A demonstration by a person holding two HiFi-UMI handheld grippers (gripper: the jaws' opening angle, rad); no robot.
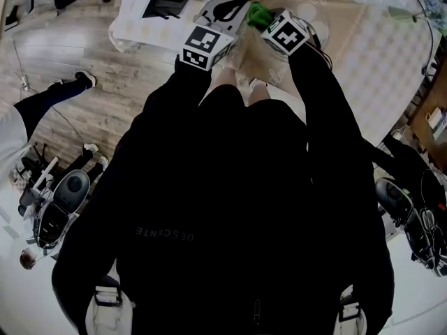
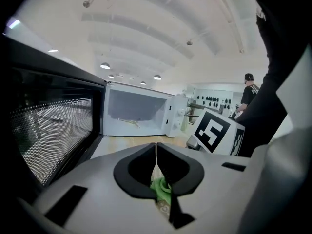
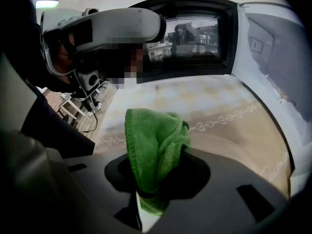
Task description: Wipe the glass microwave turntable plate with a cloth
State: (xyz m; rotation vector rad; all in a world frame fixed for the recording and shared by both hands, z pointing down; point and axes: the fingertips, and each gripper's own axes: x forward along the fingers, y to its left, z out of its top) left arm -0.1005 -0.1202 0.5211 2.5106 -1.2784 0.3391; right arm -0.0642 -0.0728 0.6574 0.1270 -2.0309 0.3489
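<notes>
Floor (image 1: 70, 54): pale wood boards, to the left of the table.

Table (image 1: 363, 40): beige patterned cover, ahead of me and below both my tools.

Microwave (image 2: 141, 113): white, standing on the table. Its dark mesh door (image 2: 53, 126) is swung wide open and the cavity faces my left gripper.

Left gripper (image 2: 156, 147): raised over the table with its jaws together, only a hairline slit between them. I see nothing held there.

Right gripper (image 3: 153, 174): just beside the left one, with its marker cube (image 2: 217, 133) close at hand. Its jaws are clamped on the cloth.

Cloth (image 3: 153, 140): green and bunched, standing up out of my right jaws, just off the tips of my left jaws.

Glass plate: I cannot make it out in any view.
</notes>
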